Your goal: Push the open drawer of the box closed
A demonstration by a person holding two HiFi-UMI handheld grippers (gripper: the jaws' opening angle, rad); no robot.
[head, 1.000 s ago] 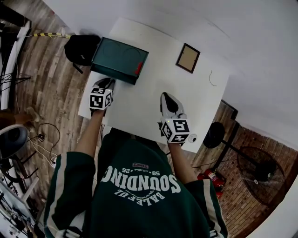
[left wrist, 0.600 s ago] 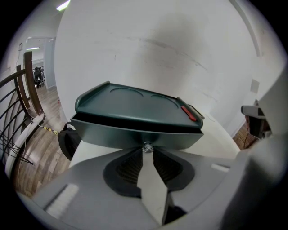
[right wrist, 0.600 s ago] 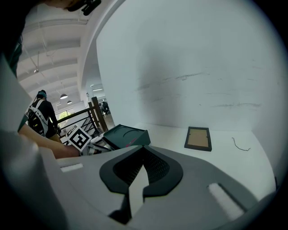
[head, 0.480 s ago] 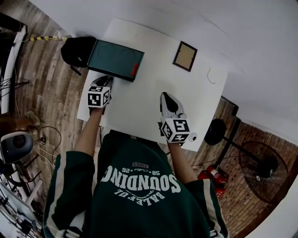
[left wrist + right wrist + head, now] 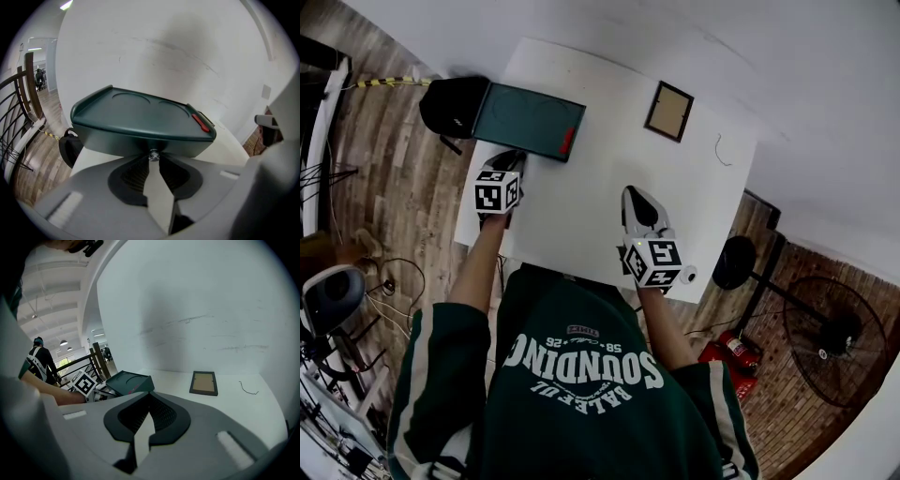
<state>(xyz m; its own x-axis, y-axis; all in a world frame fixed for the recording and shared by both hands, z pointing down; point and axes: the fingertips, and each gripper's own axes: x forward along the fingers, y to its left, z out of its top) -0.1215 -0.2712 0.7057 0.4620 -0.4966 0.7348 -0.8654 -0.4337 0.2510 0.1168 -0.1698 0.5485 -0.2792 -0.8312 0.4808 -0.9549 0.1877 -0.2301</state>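
The box [image 5: 530, 117] lies at the upper left of the head view, near the left edge of the white table [image 5: 581, 225], with its long front side facing the person. The left gripper [image 5: 510, 161] is right against that front, just below the box in the frame. Its marker cube sits lower still.

In the left gripper view the box fills the middle of the frame, dark green, with a red catch [image 5: 200, 123] at the right end of its lid. A small metal knob [image 5: 153, 155] sits low on the front face, dead centre, exactly where the two jaw tips come together. The jaws stand partly apart and have just been closing a little. Their tips sit tight on either side of the knob and seem to pinch it, with nothing else between them. The front face looks flush under the lid, but whether the drawer is fully in cannot be told from these views.

The right gripper [image 5: 634, 195] is at the centre of the head view, over bare table and well apart from the box. Its own view shows the jaws drawn together at the tips, holding nothing. It points toward the far wall, with the box at the left of that frame and a small picture frame [image 5: 667, 111] at the right.
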